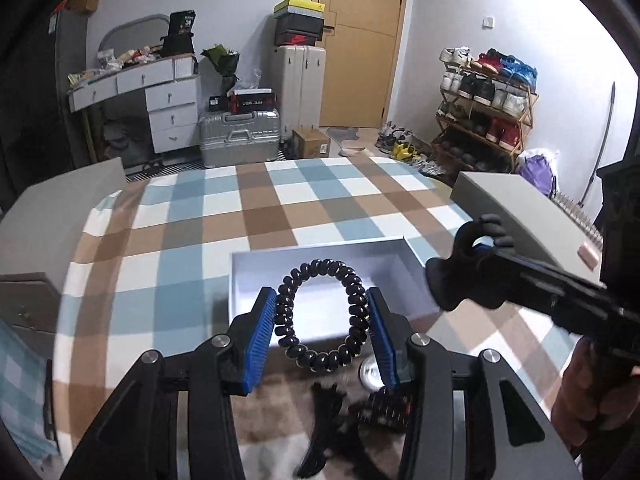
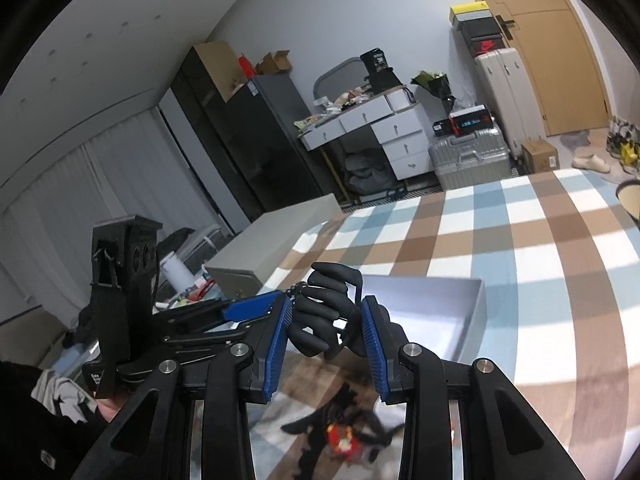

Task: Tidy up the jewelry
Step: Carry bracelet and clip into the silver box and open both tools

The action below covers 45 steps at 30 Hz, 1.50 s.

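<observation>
Walls: pale grey | door (image 1: 362, 40): light wood | white drawer desk (image 1: 160, 96), cluttered | silver suitcases (image 1: 239, 136) | wooden shoe rack (image 1: 486, 108), full | dark fridge (image 2: 256, 140) | curtains (image 2: 100, 184) | checked table cloth (image 1: 248, 200)

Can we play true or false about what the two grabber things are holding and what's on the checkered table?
1. The left gripper holds a black spiral hair tie between its blue fingers. True.
2. The right gripper holds nothing. False: its fingers clamp a black claw hair clip.
3. The white box on the checkered tablecloth has its lid on. False: it is open on top, and no lid covers it.
4. The hair tie is lying flat in the box. False: it is up off the table, in the left gripper.
5. More dark hair accessories lie on the cloth below the grippers. True, though they are blurred.
</observation>
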### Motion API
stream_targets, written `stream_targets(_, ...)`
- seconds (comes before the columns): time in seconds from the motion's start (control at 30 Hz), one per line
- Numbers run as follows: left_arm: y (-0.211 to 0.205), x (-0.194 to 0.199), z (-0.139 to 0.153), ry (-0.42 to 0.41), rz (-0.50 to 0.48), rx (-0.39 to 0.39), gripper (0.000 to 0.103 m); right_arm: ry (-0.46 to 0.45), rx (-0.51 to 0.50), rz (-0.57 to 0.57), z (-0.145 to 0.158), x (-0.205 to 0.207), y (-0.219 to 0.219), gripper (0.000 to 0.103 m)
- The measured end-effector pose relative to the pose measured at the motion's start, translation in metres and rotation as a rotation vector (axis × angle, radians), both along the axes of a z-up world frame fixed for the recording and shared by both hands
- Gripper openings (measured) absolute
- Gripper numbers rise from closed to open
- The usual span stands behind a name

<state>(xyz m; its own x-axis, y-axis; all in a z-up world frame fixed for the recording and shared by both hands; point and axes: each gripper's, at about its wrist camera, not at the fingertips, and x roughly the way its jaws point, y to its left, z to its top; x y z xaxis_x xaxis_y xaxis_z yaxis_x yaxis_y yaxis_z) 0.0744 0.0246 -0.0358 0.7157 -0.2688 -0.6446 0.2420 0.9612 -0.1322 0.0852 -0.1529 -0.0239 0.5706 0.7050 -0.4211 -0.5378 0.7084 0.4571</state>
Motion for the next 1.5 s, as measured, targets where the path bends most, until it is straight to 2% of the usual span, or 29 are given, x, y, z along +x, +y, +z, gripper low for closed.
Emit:
stream_targets(0.13,0.000,0.019,-0.009,0.057,-0.013,-0.057,0.039,0.015,-0.023,0.011,-0.004,0.016,0.007,0.035)
stream_targets(0.67,-0.002,0.049,-0.034,0.216,-0.047,-0.127,0.039,0.165,-0.100,-0.005,-0.039,0.065,0.014,0.035)
stream_targets(0.87,0.001,0.054,-0.039,0.245,-0.049,-0.130,0.039,0.186,-0.122,-0.005,-0.043,0.069,0.020,0.035)
stream_targets(1.17,-0.003,0.060,-0.039,0.235,-0.069,-0.102,0.040,0.205,-0.136,-0.024,-0.048,0.077,0.020,0.037)
stream_targets(1.3,-0.004,0.060,-0.038,0.231,-0.077,-0.101,0.045,0.196,-0.141,-0.042,-0.047,0.076,0.019,0.038)
stream_targets(1.37,-0.003,0.061,-0.037,0.230,-0.091,-0.126,0.050,0.205,-0.131,-0.056,-0.046,0.075,0.015,0.042)
stream_targets(1.43,-0.001,0.060,-0.036,0.229,-0.114,-0.159,0.060,0.192,-0.108,-0.055,-0.043,0.071,0.011,0.043)
stream_targets(1.5,-0.002,0.053,-0.030,0.197,-0.120,-0.152,0.066,0.176,-0.105,-0.062,-0.040,0.067,0.009,0.053)
